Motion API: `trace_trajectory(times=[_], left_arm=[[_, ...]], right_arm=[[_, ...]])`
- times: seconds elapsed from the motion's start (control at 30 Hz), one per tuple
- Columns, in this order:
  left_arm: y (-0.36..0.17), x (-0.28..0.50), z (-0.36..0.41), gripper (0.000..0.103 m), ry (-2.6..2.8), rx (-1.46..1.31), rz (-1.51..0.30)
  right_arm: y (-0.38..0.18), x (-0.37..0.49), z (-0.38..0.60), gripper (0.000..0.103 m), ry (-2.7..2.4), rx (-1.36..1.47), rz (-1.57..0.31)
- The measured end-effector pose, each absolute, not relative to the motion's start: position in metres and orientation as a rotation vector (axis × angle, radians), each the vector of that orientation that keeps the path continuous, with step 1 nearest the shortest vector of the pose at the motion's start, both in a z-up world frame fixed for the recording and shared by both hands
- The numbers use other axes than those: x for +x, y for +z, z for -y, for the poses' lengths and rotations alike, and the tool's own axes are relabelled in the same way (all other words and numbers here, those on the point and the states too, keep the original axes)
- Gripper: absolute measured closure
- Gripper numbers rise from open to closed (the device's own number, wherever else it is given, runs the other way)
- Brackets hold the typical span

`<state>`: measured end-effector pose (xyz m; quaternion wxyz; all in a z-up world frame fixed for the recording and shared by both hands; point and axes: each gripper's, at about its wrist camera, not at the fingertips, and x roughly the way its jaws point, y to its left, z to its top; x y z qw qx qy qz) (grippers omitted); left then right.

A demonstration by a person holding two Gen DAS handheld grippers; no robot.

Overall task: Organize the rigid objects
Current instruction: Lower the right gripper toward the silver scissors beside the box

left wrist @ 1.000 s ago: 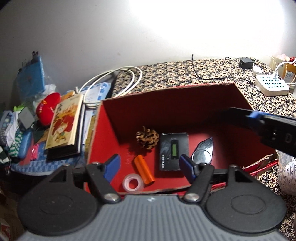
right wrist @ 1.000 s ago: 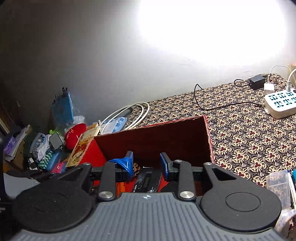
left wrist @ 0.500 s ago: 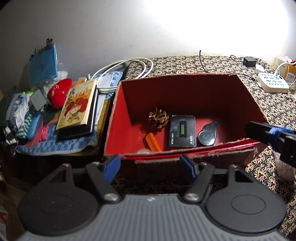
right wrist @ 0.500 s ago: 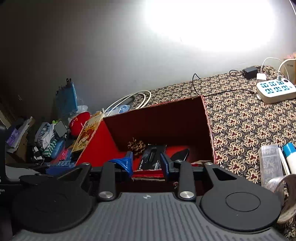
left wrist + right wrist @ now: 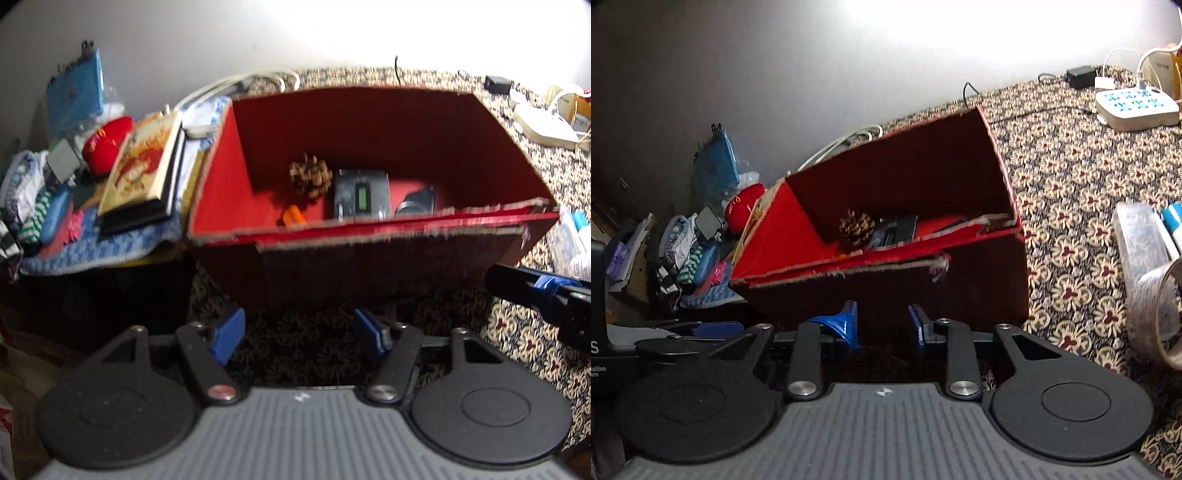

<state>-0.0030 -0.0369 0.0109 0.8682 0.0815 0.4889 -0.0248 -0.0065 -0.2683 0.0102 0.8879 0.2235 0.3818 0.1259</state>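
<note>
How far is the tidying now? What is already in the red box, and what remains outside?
Done: the red box already holds a pine cone, an orange cylinder and a dark device with a green screen. In hand: nothing; both the left gripper and right gripper are empty, jaws apart. Left: a tape roll and clear case outside.

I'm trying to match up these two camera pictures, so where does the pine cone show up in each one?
Left wrist view: the pine cone lies on the red box floor, centre-left, beside the black device.
Right wrist view: the pine cone sits left of centre, low in the box, against the same device.
Shared landmark: the red box itself; also the white power strip at far right.
</note>
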Motion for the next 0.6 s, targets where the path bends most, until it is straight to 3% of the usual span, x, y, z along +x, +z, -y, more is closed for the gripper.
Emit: trace_trajectory(times=[0.6], left_arm=[[-0.039, -0.004, 0.032, 0.035, -0.073, 0.141, -1.156]], right_arm=[[-0.028, -0.007, 0.262, 0.087, 0.326, 0.565, -0.916]])
